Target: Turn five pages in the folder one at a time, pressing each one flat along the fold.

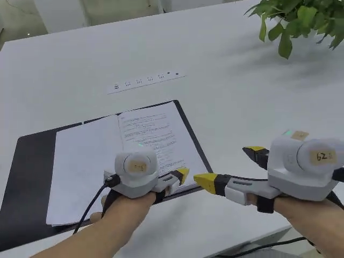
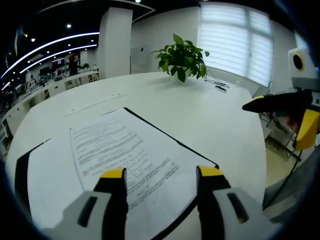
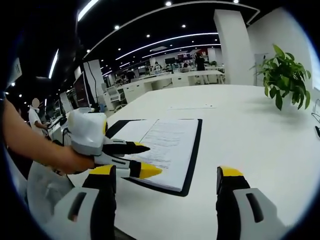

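left hand-held gripper (image 2: 161, 173) wide open, empty | right hand-held gripper (image 3: 166, 171) wide open, empty | one folder (image 1: 32, 172) open

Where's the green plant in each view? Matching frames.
Head view: green plant in the top right corner.
Left gripper view: top centre, beyond the folder.
Right gripper view: right edge, upper half.
Shared landmark: the open folder, nearer than the plant in all three.

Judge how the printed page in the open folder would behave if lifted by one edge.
Probably floppy: the printed page looks like a thin sheet lying flat, so it would likely droop when lifted. Likely very light and easily creased. It seems bound into the folder at the fold, so a push may buckle it.
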`<state>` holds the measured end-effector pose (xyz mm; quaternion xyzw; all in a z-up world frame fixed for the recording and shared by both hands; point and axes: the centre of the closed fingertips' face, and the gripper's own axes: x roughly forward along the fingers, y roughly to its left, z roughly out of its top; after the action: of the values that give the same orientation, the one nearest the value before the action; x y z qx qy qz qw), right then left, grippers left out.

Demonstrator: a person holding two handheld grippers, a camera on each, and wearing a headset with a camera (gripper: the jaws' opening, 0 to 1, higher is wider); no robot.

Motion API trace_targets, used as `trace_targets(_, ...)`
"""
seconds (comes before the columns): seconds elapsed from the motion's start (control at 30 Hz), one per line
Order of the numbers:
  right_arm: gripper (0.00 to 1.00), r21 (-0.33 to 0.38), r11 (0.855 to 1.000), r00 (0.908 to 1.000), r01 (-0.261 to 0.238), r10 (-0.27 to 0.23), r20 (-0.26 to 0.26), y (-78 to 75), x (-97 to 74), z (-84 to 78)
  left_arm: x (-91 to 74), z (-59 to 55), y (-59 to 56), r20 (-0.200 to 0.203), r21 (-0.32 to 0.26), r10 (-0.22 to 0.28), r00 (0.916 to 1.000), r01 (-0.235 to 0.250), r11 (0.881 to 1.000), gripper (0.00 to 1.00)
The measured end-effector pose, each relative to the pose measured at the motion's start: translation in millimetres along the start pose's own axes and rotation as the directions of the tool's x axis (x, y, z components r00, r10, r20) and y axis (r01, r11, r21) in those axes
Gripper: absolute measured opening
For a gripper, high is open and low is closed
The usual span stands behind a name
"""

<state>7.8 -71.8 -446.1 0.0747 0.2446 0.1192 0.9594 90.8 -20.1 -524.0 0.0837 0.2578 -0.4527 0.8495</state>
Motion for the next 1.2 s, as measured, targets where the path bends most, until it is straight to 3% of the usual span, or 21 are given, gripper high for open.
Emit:
trace_targets(0.3,0.81,0.024,1.0,0.9998,-0.011,0.012,-0.019,-3.3,6.8,-7.4,13.1,-21.7,9.0,-0.033,0.026,0.09,0.9954,-0.089,0.996,0.56)
trace_targets(0.33,0.81,0.025,1.0,0.9997,-0.013,0.014,-0.02,-3.3,7.0,-7.9,13.6,-19.0,9.3,-0.007,0.029,0.095,0.9955,-0.094,0.995,0.56)
trace_targets(0.47,0.8,0.029,0.999,0.9995,-0.014,0.015,-0.026,-6.0,8.4,-10.1,12.1,-20.3,10.2,0.023,0.018,0.108,0.9939,-0.108,0.994,0.55)
trace_targets(0.83,0.79,0.052,0.998,0.9987,-0.026,0.028,-0.042,-7.3,15.4,-16.1,12.1,-20.2,8.8,0.057,0.006,0.107,0.9926,-0.108,0.994,0.52)
trace_targets(1.2,0.78,0.068,0.997,0.997,-0.042,0.046,-0.062,-2.9,20.1,-24.3,10.7,-19.9,17.2,0.074,-0.02,0.133,0.9884,-0.132,0.991,0.36)
